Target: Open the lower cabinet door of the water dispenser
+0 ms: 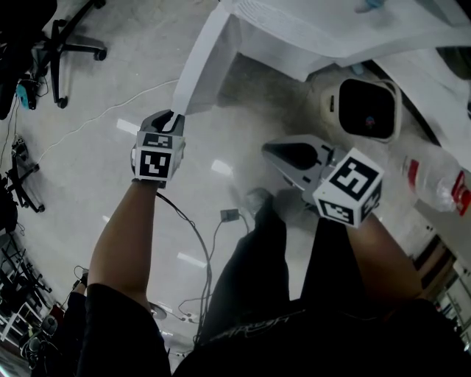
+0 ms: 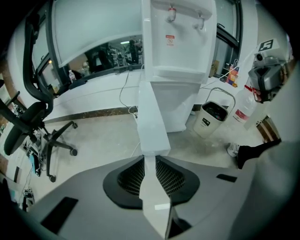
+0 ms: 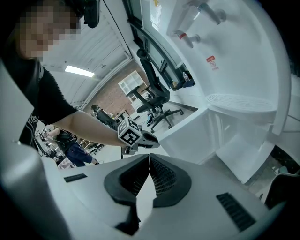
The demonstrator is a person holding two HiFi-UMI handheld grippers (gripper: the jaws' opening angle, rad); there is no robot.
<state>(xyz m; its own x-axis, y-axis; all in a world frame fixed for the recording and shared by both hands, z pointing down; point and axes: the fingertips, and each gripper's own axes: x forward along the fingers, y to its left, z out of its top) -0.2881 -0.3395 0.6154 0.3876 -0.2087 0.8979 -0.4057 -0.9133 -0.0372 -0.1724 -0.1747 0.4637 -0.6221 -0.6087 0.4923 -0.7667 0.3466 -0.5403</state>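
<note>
Since the head view looks almost straight down, you get the layout at a glance; the left gripper [image 1: 171, 116] is clamped on the free edge of the cabinet door [image 1: 206, 51], which stands swung well out from the water dispenser [image 1: 316, 29]; my guess is that edge is the only thing to grab on a flat panel, hence the pinch there; the right gripper [image 1: 271, 151] hangs apart from everything over the floor [image 1: 110, 88], doing nothing; a white bin [image 1: 364, 107] with a dark opening sits just beside the dispenser, and a clear plastic bottle [image 1: 434, 177] is near the right edge.

Left gripper view: the door runs as a thin, smooth white slab straight out from between the jaws, and the ribbed black pads [image 2: 133, 176] squeeze it from both sides; it looks like hard glossy plastic or painted sheet, so I'd reckon it could slip in a loose grip; the dispenser body is the same glossy white, boxy, with two taps [image 2: 171, 14] up top; a black office chair [image 2: 28, 126] stands off to the left.

Right gripper view: its jaws are pressed together with nothing between them; beyond them you see the other gripper on the door edge, and the lower compartment [image 3: 243, 150] shows as a plain white recess; the opening looks nearly done to me.
</note>
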